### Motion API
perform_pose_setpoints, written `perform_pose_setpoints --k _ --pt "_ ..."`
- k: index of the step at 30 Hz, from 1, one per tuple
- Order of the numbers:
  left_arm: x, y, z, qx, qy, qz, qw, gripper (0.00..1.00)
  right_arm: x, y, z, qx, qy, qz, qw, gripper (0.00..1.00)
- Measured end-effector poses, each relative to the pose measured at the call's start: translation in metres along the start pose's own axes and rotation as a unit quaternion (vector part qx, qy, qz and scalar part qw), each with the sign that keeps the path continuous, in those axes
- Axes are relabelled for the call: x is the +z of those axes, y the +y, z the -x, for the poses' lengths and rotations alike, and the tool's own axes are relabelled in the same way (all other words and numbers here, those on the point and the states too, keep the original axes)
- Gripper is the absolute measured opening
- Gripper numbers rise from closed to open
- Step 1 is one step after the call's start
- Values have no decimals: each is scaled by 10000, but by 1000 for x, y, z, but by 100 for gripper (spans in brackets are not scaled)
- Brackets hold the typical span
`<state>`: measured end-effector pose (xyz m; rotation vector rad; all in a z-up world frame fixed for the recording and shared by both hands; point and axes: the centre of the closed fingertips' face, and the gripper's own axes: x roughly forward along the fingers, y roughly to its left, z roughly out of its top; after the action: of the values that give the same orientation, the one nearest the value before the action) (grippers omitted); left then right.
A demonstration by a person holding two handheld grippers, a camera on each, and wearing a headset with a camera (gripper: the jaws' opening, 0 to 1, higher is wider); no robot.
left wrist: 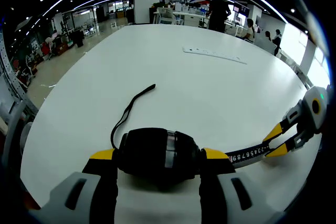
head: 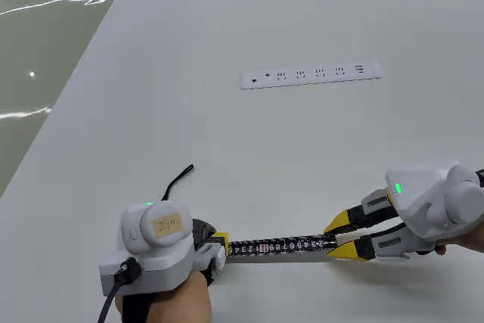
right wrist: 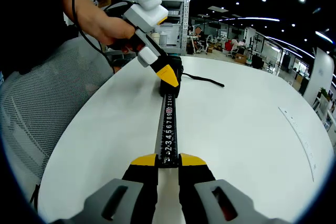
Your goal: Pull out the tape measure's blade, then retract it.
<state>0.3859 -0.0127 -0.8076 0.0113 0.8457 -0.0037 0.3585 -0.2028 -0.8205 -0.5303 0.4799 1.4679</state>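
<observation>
So, looking down at a white table (head: 227, 134) with the left gripper (head: 215, 247) clamped on the black tape measure case (head: 203, 234) near the front edge, squeezed from both sides. Got the blade (head: 283, 246) drawn out flat along the tabletop toward the right, printed side up. Pinched at its far end by the right gripper (head: 338, 236), yellow tips closed tight on the strip. Touching the surface or just above it? Can't tell.

Switching to the left gripper view: tape measure case (left wrist: 157, 153) sitting dead centre between the yellow pads, with a black wrist strap (left wrist: 128, 111) snaking away loose across the table.

Over in the right gripper view: blade (right wrist: 169, 129) running straight from the closed tips up to the case, plus a hand (right wrist: 105, 22) wrapped round the left gripper's handle.

Further back, well apart from all that, a white power strip (head: 311, 74) lying flat.
</observation>
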Motion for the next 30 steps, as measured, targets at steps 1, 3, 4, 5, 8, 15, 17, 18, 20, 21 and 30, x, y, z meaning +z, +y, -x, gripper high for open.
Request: perform_pose_setpoints --k 1,3,4,5,8,15,17,18,20,21,30 --pt "0 0 0 -3 3 2 10000 59 0 0 0 1 0 6 10000 14" --pt "0 0 0 0 4 3 10000 59 1 0 -1 5 4 6 10000 14" --pt "0 0 0 5 0 -6 10000 59 1 0 -1 6 4 4 10000 14" --pt "0 0 0 7 -3 -8 10000 59 1 0 -1 6 3 9 10000 14" --pt "0 0 0 9 0 -12 10000 59 2 0 -2 5 0 8 10000 14" --pt "0 1 -1 11 28 -26 10000 59 3 -1 -4 13 -8 10 10000 14" --pt "0 1 -1 13 29 -29 10000 59 3 -1 -4 15 -10 18 10000 14" --pt "0 1 0 14 36 -33 10000 59 3 -1 -5 17 -13 12 10000 14" --pt "0 1 0 14 25 -30 10000 59 4 -1 -5 17 -12 12 10000 14" --pt "0 1 0 18 22 -43 10000 59 4 -1 -6 15 -15 13 10000 14" --pt "-1 1 -1 17 35 -52 10000 58 5 -1 -10 23 -24 24 10000 14"
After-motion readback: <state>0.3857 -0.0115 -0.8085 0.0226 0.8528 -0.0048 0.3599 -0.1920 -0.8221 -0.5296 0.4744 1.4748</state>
